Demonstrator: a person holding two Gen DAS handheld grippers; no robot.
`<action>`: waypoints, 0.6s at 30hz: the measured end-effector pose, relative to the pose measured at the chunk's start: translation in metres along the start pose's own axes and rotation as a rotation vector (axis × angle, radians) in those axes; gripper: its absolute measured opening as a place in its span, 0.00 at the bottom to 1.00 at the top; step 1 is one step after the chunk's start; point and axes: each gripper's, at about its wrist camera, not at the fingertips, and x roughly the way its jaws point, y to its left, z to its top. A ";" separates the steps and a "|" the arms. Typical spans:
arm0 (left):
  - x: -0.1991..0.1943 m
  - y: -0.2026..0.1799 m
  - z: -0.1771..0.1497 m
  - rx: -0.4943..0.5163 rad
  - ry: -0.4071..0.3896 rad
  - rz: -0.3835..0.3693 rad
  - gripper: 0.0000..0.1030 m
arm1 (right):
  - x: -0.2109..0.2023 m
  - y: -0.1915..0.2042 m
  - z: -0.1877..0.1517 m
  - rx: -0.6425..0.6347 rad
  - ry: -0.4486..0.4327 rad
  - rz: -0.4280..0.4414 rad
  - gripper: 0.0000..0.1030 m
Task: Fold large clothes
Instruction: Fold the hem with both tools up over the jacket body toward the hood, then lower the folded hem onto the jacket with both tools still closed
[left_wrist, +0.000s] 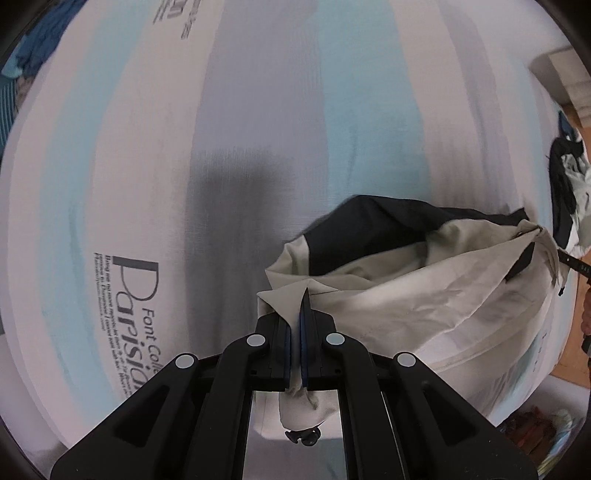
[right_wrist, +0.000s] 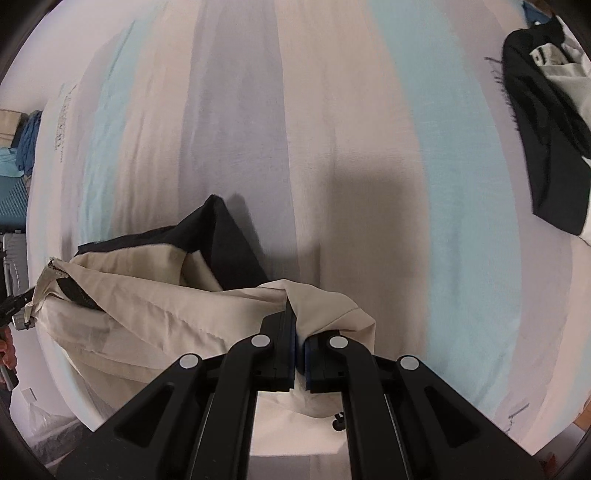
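Note:
A beige garment with black panels (left_wrist: 413, 291) hangs between my two grippers above a striped bed sheet (left_wrist: 184, 147). My left gripper (left_wrist: 300, 325) is shut on one beige corner, and cloth bunches out behind its pads. In the right wrist view the same garment (right_wrist: 147, 295) sags to the left, and my right gripper (right_wrist: 297, 325) is shut on its other corner. The other gripper's tip (left_wrist: 576, 264) shows at the far right edge of the left wrist view, pinching the far corner. Both grippers point down at the bed.
The sheet (right_wrist: 332, 129) has pale blue, grey and pink stripes with printed lettering (left_wrist: 136, 295). Another black and light garment (right_wrist: 546, 129) lies at the upper right. Blue clothes (right_wrist: 22, 147) lie beyond the bed's left edge. A wooden floor (left_wrist: 576, 107) shows at the right.

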 end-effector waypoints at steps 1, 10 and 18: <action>0.006 0.004 0.003 -0.014 0.012 -0.007 0.02 | 0.005 0.002 0.004 -0.003 0.007 0.000 0.02; 0.039 -0.004 0.025 0.000 -0.005 0.053 0.03 | 0.040 0.007 0.040 -0.024 0.069 0.009 0.02; 0.032 -0.011 0.014 -0.025 -0.106 0.083 0.05 | 0.039 0.017 0.040 -0.057 0.056 -0.006 0.05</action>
